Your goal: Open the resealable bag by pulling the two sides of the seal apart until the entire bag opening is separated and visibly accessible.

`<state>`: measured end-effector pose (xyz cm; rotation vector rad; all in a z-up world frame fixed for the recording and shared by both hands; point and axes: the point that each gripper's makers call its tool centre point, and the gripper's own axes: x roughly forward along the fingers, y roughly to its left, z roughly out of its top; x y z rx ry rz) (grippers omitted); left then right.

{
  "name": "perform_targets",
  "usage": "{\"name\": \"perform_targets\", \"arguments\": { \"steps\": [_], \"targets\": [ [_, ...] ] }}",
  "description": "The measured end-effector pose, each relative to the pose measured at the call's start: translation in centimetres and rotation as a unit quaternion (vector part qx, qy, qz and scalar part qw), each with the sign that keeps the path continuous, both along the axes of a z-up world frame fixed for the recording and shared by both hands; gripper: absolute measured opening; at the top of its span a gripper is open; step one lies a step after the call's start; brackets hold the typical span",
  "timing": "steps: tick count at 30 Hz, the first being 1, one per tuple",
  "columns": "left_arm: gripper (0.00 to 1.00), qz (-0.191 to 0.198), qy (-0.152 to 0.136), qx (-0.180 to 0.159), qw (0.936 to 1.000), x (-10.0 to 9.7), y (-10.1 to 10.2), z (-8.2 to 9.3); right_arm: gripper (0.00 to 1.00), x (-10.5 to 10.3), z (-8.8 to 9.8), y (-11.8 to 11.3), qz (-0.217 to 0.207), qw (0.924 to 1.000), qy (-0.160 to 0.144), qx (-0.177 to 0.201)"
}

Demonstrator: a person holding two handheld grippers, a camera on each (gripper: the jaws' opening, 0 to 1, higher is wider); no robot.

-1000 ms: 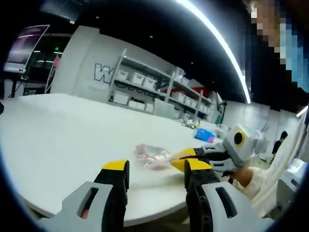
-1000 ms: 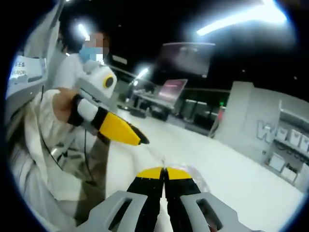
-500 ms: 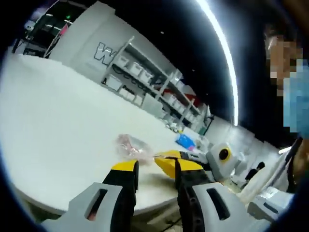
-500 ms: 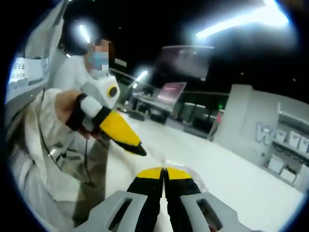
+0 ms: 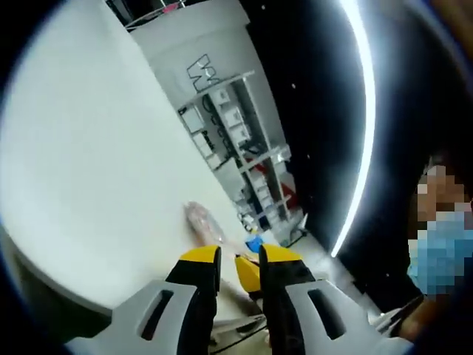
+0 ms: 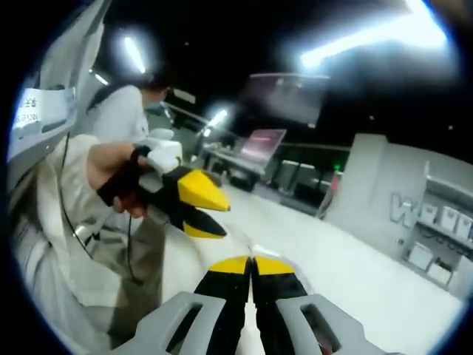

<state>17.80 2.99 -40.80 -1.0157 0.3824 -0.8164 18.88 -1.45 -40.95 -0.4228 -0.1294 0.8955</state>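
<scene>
The resealable bag (image 5: 201, 220) lies near the edge of the white table (image 5: 89, 163), just beyond the left gripper (image 5: 238, 260), jaws slightly parted and holding nothing. The right gripper (image 6: 251, 264) is pressed together; what it pinches can't be told.

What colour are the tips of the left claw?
Yellow on black, seen best in the right gripper view, where the left claw comes in from the left.
</scene>
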Motion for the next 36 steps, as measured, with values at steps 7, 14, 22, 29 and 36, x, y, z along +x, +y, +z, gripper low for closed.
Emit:
{"name": "perform_targets", "arguments": {
  "steps": [7,14,22,29,36],
  "targets": [
    [0.09,-0.014,0.035,-0.017,0.9992,-0.4,-0.2,-0.5,0.0,-0.1,0.2,0.1,0.002,0.9999,-0.011,-0.002],
    [0.06,-0.016,0.051,-0.048,0.9974,-0.8,0.2,-0.2,0.0,-0.4,-0.2,0.4,0.003,0.999,-0.035,-0.027],
    [0.06,-0.02,0.049,-0.026,0.9983,-1.3,-0.6,0.5,0.0,-0.6,0.2,0.5,0.004,0.9993,-0.034,-0.014],
    [0.03,-0.021,0.052,-0.042,0.9976,-1.3,-0.2,0.3,0.0,-0.7,0.0,0.7,0.006,0.9993,-0.032,-0.019],
    [0.02,-0.022,0.048,-0.035,0.998,-1.4,-0.6,0.8,0.0,-0.7,0.0,0.7,0.005,0.9992,-0.033,-0.021]
  ]
}}
